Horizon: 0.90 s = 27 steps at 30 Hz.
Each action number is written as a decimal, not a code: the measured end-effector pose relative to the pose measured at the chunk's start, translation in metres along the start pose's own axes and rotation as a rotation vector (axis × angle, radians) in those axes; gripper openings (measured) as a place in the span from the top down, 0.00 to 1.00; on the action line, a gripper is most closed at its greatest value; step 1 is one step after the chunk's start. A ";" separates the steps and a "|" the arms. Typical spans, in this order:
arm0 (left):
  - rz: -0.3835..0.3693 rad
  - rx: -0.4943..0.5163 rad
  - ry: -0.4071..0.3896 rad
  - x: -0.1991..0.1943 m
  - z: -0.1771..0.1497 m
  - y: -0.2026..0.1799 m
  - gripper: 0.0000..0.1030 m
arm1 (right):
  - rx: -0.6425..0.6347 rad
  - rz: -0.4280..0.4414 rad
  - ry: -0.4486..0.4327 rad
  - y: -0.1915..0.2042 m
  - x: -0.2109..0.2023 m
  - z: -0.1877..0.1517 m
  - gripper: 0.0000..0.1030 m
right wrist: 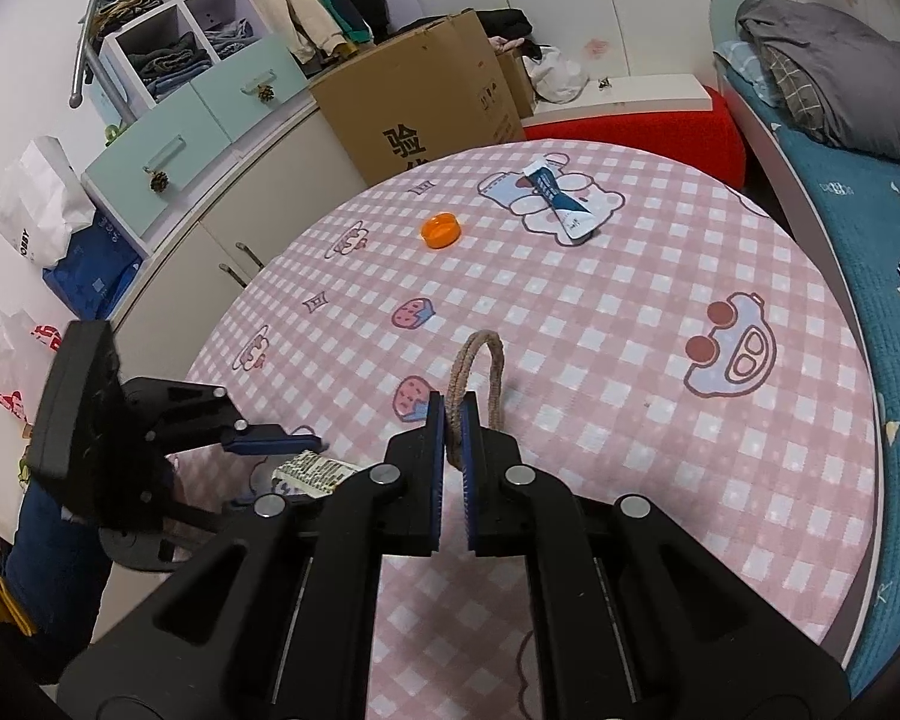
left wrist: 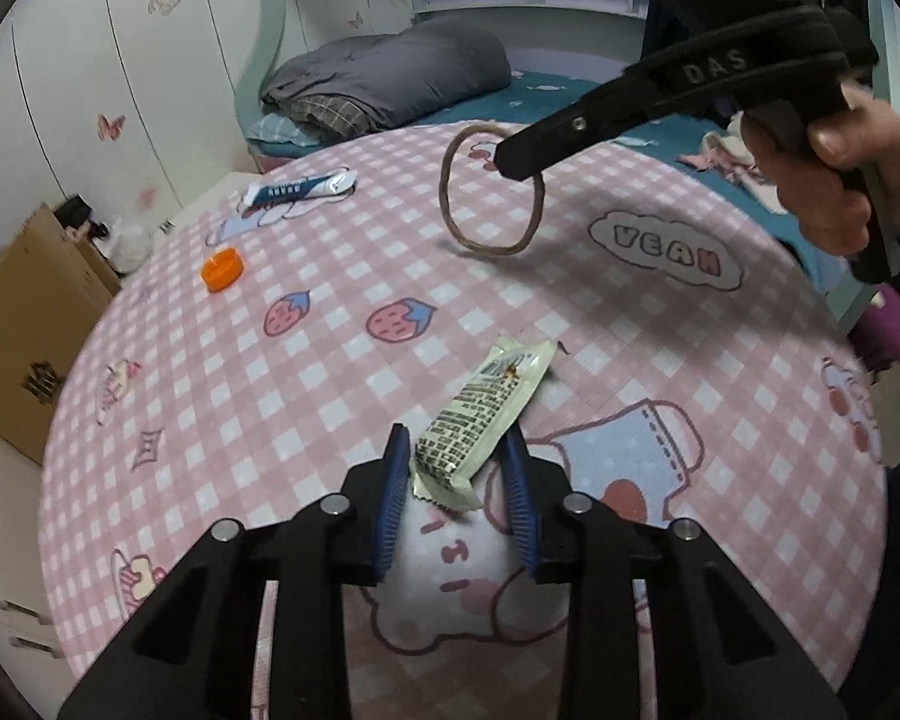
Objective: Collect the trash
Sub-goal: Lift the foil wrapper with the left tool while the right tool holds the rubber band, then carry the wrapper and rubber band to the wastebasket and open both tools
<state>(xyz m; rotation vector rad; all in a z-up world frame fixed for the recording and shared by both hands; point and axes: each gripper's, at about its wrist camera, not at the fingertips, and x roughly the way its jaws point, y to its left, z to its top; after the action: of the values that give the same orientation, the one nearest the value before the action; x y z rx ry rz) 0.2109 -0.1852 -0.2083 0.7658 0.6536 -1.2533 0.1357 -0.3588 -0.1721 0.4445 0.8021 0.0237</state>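
Observation:
My left gripper [left wrist: 457, 450] is open, its blue pads either side of a pale printed snack wrapper [left wrist: 480, 420] lying on the pink checked tablecloth [left wrist: 330, 372]. My right gripper [right wrist: 453, 414] is shut on a brown rope ring [right wrist: 480, 378] and holds it just above the cloth; in the left wrist view the ring [left wrist: 491, 192] hangs from the right gripper [left wrist: 513, 162]. The left gripper [right wrist: 306, 441] and the wrapper [right wrist: 315, 471] also show in the right wrist view. An orange bottle cap [left wrist: 224, 267] [right wrist: 441, 230] and a blue-and-white sachet [left wrist: 297, 189] [right wrist: 561, 204] lie on the far side of the table.
A cardboard box [right wrist: 420, 102] and cabinets [right wrist: 210, 120] stand beyond the table's left edge. A bed [left wrist: 390, 78] with a grey duvet runs along the far and right side [right wrist: 840, 180]. A red cushion [right wrist: 660, 132] sits behind the table.

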 end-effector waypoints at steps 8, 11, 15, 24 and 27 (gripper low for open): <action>0.098 0.004 -0.014 -0.003 -0.003 -0.015 0.72 | -0.015 -0.054 0.042 -0.013 0.017 -0.016 0.95; 0.099 -0.013 -0.021 -0.004 -0.004 -0.015 0.75 | -0.023 -0.060 0.043 -0.012 0.019 -0.017 0.95; 0.122 -0.030 -0.024 -0.006 -0.006 -0.018 0.82 | -0.036 -0.057 0.025 -0.007 0.013 -0.012 0.95; 0.212 -0.177 -0.061 -0.042 -0.023 -0.007 0.83 | -0.105 0.007 -0.009 0.037 -0.004 0.003 0.95; 0.285 -0.255 -0.073 -0.074 -0.045 0.001 0.82 | -0.147 0.069 -0.011 0.071 -0.005 0.005 0.95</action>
<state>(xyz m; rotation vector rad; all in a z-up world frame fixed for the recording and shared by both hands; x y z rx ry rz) 0.1959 -0.1064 -0.1762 0.5755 0.6071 -0.9125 0.1460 -0.2970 -0.1373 0.3324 0.7683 0.1436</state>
